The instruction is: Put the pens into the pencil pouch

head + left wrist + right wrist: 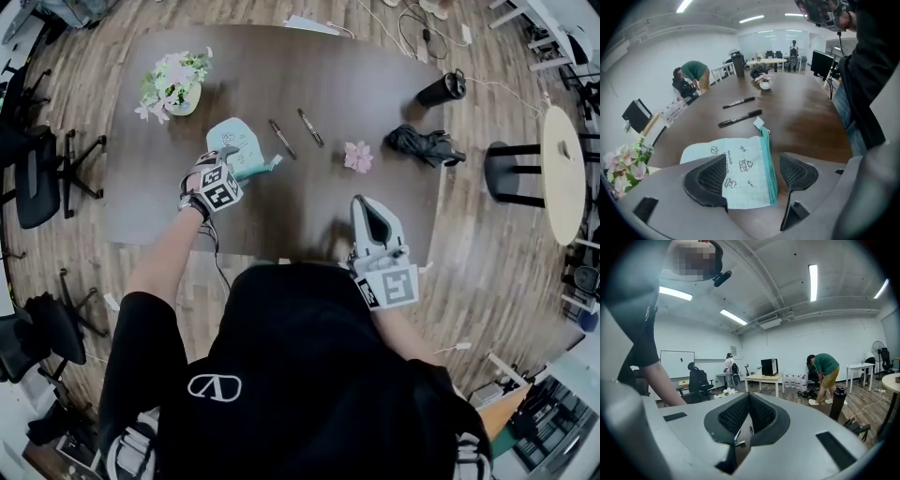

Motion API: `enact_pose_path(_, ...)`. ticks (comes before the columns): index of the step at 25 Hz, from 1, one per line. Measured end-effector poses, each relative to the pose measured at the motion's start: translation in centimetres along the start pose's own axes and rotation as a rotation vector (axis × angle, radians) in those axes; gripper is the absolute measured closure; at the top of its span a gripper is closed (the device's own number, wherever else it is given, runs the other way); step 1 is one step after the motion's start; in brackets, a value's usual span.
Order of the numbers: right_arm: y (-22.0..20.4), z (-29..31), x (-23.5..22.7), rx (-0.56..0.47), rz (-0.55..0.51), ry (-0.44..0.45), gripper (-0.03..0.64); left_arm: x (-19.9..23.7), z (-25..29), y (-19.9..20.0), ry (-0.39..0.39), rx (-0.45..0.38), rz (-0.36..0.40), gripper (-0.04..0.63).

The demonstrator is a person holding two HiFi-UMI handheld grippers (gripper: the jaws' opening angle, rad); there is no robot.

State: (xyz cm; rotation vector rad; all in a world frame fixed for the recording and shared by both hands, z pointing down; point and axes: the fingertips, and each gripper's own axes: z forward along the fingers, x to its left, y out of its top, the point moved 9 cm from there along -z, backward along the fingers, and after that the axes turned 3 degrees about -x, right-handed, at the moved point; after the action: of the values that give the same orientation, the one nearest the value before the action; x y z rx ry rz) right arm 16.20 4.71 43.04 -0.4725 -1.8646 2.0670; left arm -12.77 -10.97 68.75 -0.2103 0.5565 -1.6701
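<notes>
A pale teal pencil pouch [232, 136] with small doodles and a green zipper lies flat on the brown table [309, 206]. Just right of it lie two black pens [282, 139] [310, 127], side by side. My left gripper [242, 161] points steeply down over the pouch's near end. In the left gripper view its jaws stand wide open, astride the pouch [745, 173], and the pads are not pressing on it. Beyond the pouch lie the pens [739, 118] [739, 102]. My right gripper [372, 220] hovers near the table's front edge, shut [749, 411] and empty.
A flower pot [173, 82] stands at the table's far left. A pink flower [358, 156], a black bundle [427, 143] and a black bottle [442, 88] sit to the right. Office chairs [37, 173] stand at the left and a black stool [516, 173] at the right. A person [693, 72] bends over in the background.
</notes>
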Motion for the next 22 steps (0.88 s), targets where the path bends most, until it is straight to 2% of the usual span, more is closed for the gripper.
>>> enact_pose_path(2, 0.0, 0.2, -0.2, 0.004, 0.002, -0.005, 0.618, 0.4, 1.0, -0.6, -0.024, 0.028, -0.011, 0.256)
enact_pose_path(5, -0.3, 0.3, -0.4, 0.015, 0.006, -0.014, 0.618, 0.5, 2.0, -1.3, -0.058, 0.065, -0.020, 0.345)
enact_pose_path(9, -0.6, 0.4, -0.9, 0.028, 0.013, -0.029, 0.618, 0.4, 3.3, -1.8, -0.105, 0.098, -0.031, 0.393)
enact_pose_path(14, -0.7, 0.6, -1.1, 0.031, 0.018, -0.040, 0.618, 0.4, 3.4, -1.4, -0.131, 0.109, -0.035, 0.563)
enact_pose_path(19, -0.7, 1.0, -1.1, 0.023, 0.022, -0.036, 0.618, 1.2, 2.7, -0.5, -0.137, 0.073, -0.084, 0.583)
enact_pose_path(22, -0.6, 1.3, -1.1, 0.013, 0.026, -0.034, 0.618, 2.2, 1.2, -0.1, -0.133, 0.031, -0.173, 0.584)
